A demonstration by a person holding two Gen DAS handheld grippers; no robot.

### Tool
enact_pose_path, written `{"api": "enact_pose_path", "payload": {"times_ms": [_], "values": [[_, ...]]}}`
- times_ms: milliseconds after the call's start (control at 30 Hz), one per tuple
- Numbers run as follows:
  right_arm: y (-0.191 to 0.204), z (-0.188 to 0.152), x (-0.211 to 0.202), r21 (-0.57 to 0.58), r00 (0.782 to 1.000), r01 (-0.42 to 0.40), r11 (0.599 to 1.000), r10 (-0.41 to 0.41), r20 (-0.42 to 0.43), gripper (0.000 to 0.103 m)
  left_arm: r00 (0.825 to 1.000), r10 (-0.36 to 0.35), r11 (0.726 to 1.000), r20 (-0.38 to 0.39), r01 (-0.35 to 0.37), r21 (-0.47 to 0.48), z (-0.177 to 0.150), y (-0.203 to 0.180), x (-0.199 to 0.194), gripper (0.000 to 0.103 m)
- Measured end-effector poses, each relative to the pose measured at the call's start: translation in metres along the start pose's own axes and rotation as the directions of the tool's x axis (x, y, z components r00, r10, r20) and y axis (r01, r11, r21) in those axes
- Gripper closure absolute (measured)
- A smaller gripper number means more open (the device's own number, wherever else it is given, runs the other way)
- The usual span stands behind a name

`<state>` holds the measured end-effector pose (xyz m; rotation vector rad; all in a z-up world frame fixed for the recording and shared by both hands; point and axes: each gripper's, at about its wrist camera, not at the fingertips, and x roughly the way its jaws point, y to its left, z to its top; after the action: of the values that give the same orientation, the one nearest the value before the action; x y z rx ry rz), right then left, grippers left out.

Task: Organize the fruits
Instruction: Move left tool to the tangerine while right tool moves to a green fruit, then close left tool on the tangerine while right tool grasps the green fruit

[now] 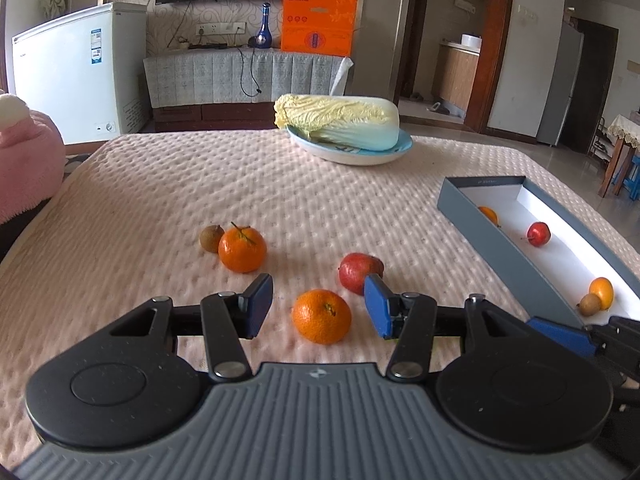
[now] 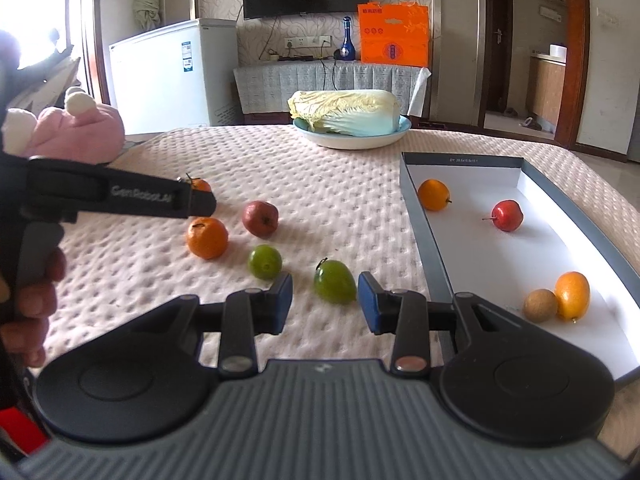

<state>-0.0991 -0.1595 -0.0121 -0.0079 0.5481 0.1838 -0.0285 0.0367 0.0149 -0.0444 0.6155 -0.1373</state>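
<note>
On the pink quilted cover (image 1: 160, 200), far left, a pink plush toy (image 2: 80, 128) lay at the edge. Next came a small brown fruit (image 1: 211, 238) touching a stemmed mandarin (image 1: 242, 249). The left gripper (image 1: 319, 306) hung low over the cover, its blue pads parted a moderate way and holding nothing; a second mandarin (image 1: 322, 316) sat in the gap, clear of both pads, and a red apple (image 1: 360, 272) lay just beyond its right pad. In the right wrist view a round green fruit (image 2: 264, 261) lay right of that mandarin. The right gripper (image 2: 325, 304) stood with a narrower gap, empty, a pointed green fruit (image 2: 334, 287) just ahead between its fingertips, untouched. Behind, a napa cabbage (image 2: 346, 114) rested on a pale blue plate (image 2: 352, 142). Farthest right, the grey box lid (image 2: 424, 224) held an orange fruit (image 2: 433, 195), a small red apple (image 2: 507, 215), a brown fruit (image 2: 540, 305) and a yellow-orange fruit (image 2: 572, 295).
</note>
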Motion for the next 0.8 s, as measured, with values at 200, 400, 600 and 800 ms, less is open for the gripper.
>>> {"api": "enact_pose_path", "payload": {"times_ms": [200,400,600,800], "values": [[0.001,0.0,0.013,-0.013,0.999,0.024,1.0,-0.025,-0.028,0.064,0.999,-0.02,1.0,-0.038,0.02,0.004,-0.007,0.003,0.011,0.046],[0.002,0.001,0.02,-0.015,0.999,0.028,0.999,-0.029,-0.039,0.064,0.998,-0.02,0.999,-0.055,0.022,0.027,-0.011,0.0,0.022,0.046],[0.002,0.002,0.025,-0.019,0.998,0.032,0.999,-0.032,-0.044,0.064,0.997,-0.004,0.999,-0.074,0.007,0.041,-0.011,0.0,0.036,0.046],[0.003,0.003,0.031,-0.023,0.998,0.029,0.999,-0.03,-0.051,0.064,0.996,-0.002,1.0,-0.086,0.004,0.031,-0.013,0.003,0.044,0.046]]}}
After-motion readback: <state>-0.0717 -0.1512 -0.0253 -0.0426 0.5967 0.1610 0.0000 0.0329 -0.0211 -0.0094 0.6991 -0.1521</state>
